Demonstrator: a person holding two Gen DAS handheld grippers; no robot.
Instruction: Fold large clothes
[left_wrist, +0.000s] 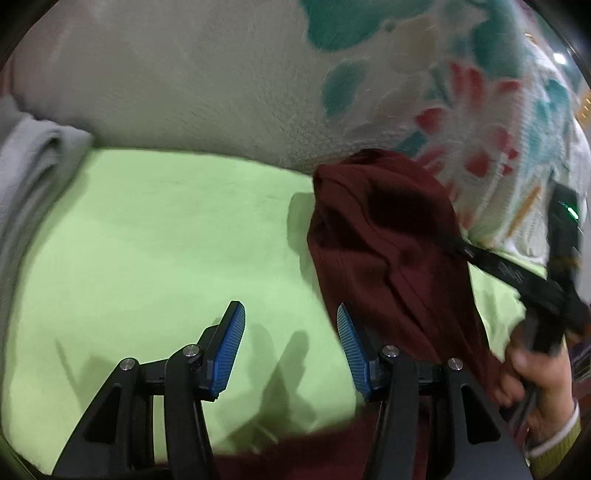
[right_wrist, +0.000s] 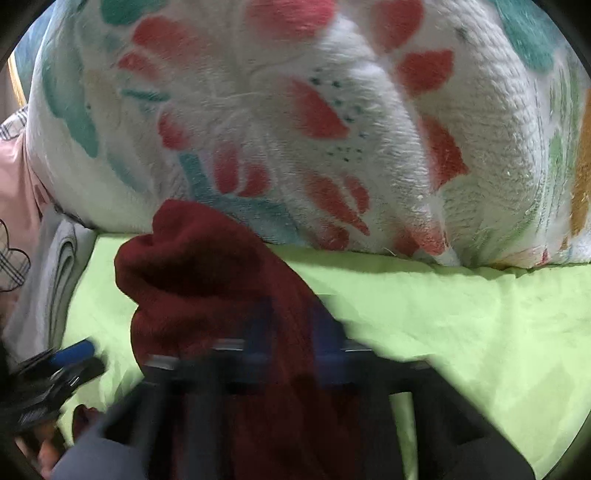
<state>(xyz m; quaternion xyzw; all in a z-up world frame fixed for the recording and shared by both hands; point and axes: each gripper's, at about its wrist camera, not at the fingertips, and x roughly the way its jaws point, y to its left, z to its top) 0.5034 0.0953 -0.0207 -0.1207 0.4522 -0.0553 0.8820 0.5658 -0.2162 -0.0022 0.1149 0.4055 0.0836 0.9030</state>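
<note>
A dark maroon garment (left_wrist: 380, 236) hangs bunched above the light green sheet (left_wrist: 166, 236). My left gripper (left_wrist: 291, 350) is open and empty, with blue pads, just left of the cloth's lower part. My right gripper (left_wrist: 461, 247) reaches in from the right and is shut on the garment, lifting it. In the right wrist view the maroon garment (right_wrist: 207, 288) runs down between the blurred fingers of the right gripper (right_wrist: 291, 328), which pinch it. The left gripper's blue pad (right_wrist: 72, 352) shows at the lower left.
A thick white blanket with red and teal flowers (right_wrist: 295, 129) is piled along the back of the bed. Folded grey cloth (left_wrist: 26, 170) lies at the left edge. A pink item (right_wrist: 14, 192) lies at far left.
</note>
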